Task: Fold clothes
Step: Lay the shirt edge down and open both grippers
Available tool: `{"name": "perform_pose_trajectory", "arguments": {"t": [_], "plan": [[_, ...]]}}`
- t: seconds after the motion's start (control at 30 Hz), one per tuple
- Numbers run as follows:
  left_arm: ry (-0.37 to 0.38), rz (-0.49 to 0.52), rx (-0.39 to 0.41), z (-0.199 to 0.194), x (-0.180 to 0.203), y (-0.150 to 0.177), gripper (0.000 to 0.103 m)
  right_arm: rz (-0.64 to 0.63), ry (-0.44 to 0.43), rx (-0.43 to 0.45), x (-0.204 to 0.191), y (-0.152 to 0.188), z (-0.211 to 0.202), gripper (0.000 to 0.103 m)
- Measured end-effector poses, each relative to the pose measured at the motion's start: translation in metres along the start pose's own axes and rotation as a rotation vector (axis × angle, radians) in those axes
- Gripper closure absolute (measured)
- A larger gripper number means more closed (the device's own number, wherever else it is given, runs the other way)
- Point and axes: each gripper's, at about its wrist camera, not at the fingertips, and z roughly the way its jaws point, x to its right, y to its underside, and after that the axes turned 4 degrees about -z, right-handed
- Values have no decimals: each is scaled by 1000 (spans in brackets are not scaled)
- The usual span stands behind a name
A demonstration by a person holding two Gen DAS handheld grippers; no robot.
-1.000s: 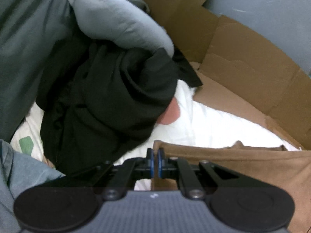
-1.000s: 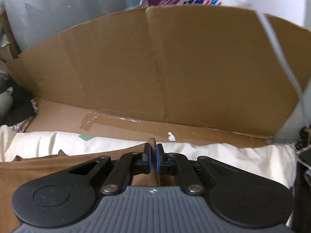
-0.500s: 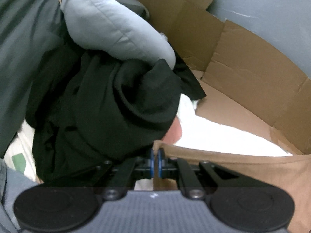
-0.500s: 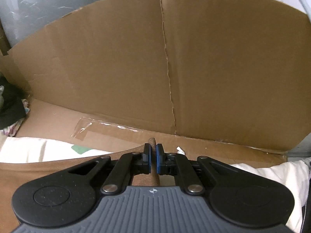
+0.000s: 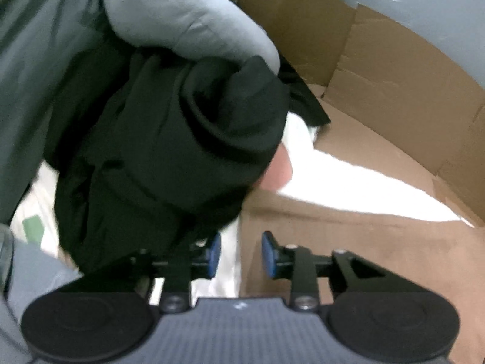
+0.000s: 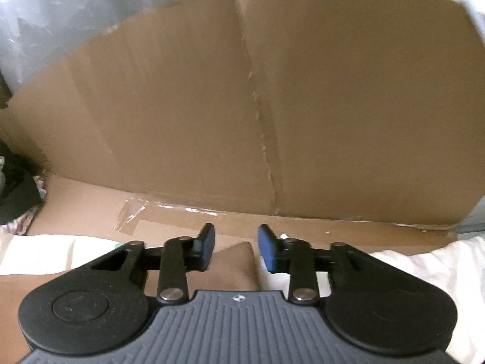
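Note:
A brown garment (image 5: 348, 242) lies spread on a white sheet (image 5: 348, 188). My left gripper (image 5: 241, 254) hovers over its left edge; its jaws are opening, and the cloth edge lies loose between the blue pads, which no longer press it. In the right wrist view, the garment's far corner (image 6: 239, 267) pokes up between the pads of my right gripper (image 6: 236, 248). Those jaws are opening too, with a gap on each side of the cloth.
A heap of black clothes (image 5: 166, 151) under a grey padded garment (image 5: 188, 21) crowds the left, with something pink (image 5: 279, 173) at its edge. Cardboard walls (image 6: 242, 106) stand close behind the sheet (image 6: 424, 267). More dark clothing (image 6: 15, 188) sits far left.
Both grippers were shut on the brown garment's corners; now both have parted their jaws and the cloth has dropped free onto the sheet.

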Motion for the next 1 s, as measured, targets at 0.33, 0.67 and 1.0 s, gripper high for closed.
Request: {"name": "perform_pose_trajectory", "arguments": {"t": [0.33,0.67,1.0], "plan": [[20,1,-16,-59,-13,38,67,59,-32,9,25,44,-74,63],[56,24,-54,-68,6,69,66,78,-26,-18,43,102,-139,64],[-2,-45,-155,-133,-11,53,63,51,-77,-64,48,135,-198,63]]}}
